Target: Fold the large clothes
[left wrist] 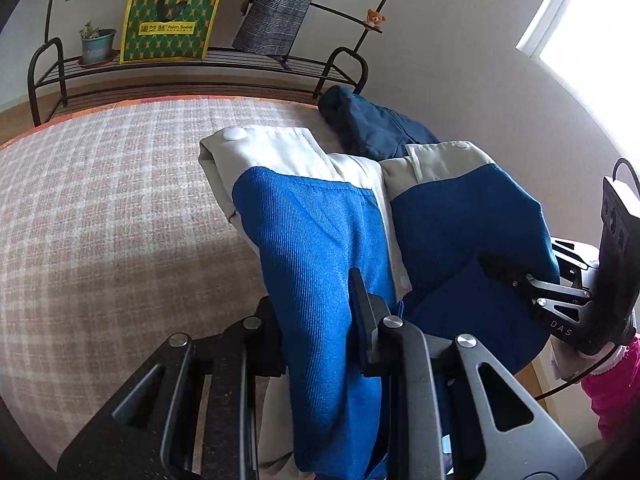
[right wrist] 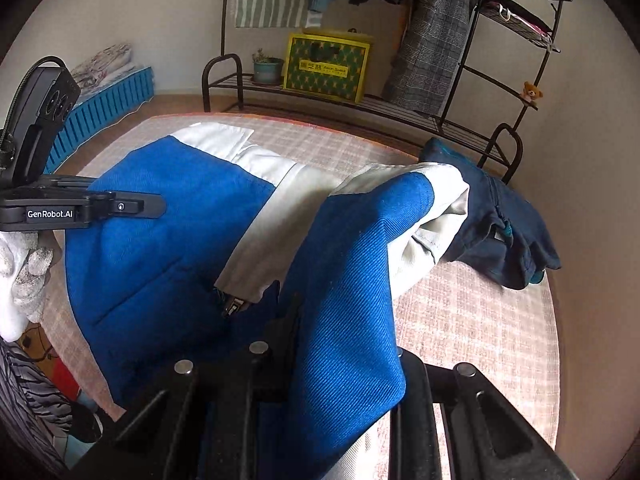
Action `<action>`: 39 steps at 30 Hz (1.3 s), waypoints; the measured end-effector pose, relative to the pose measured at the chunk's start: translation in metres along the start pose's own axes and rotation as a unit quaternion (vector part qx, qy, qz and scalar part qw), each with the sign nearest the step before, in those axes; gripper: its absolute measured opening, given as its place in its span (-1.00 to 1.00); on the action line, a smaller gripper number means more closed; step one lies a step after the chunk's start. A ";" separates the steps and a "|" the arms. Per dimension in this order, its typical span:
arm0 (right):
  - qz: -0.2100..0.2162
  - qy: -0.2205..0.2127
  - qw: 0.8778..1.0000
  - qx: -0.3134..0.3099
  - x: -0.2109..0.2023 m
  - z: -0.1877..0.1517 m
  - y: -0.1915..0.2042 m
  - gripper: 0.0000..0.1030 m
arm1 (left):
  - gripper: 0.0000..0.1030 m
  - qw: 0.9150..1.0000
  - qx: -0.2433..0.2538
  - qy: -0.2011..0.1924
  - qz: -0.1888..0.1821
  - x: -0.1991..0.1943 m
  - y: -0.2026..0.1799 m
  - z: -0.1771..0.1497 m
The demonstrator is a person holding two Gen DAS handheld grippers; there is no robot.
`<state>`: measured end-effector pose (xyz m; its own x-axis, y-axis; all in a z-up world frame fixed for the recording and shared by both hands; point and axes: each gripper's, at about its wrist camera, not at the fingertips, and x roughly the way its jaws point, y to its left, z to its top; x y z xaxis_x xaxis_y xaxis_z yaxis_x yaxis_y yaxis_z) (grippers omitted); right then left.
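Note:
A large blue and cream jacket hangs lifted over the plaid-covered table; it fills the right wrist view too. My left gripper is shut on a blue fold of it, cloth draped between the fingers. It shows at the left of the right wrist view. My right gripper is shut on another blue fold of the jacket. It appears at the right of the left wrist view, clamped on the cloth.
A dark navy garment lies bunched at the table's far right corner. Behind stands a black metal rack with a yellow-green bag, a potted plant and a hanging grey plaid coat. A blue crate sits far left.

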<state>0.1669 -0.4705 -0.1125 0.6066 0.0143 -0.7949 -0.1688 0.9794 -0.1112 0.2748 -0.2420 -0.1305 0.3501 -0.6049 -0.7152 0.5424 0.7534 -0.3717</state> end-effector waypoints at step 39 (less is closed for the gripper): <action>-0.127 0.067 0.983 0.114 0.225 0.098 -0.401 -0.30 | -0.45 1.000 -0.015 -0.006 -0.022 0.333 -0.065 0.253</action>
<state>0.4473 -0.8407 -0.1879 0.4965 -0.2481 -0.8318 0.1624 0.9679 -0.1918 0.5488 -0.5579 -0.1950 0.3355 -0.6401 -0.6912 0.5342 0.7336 -0.4200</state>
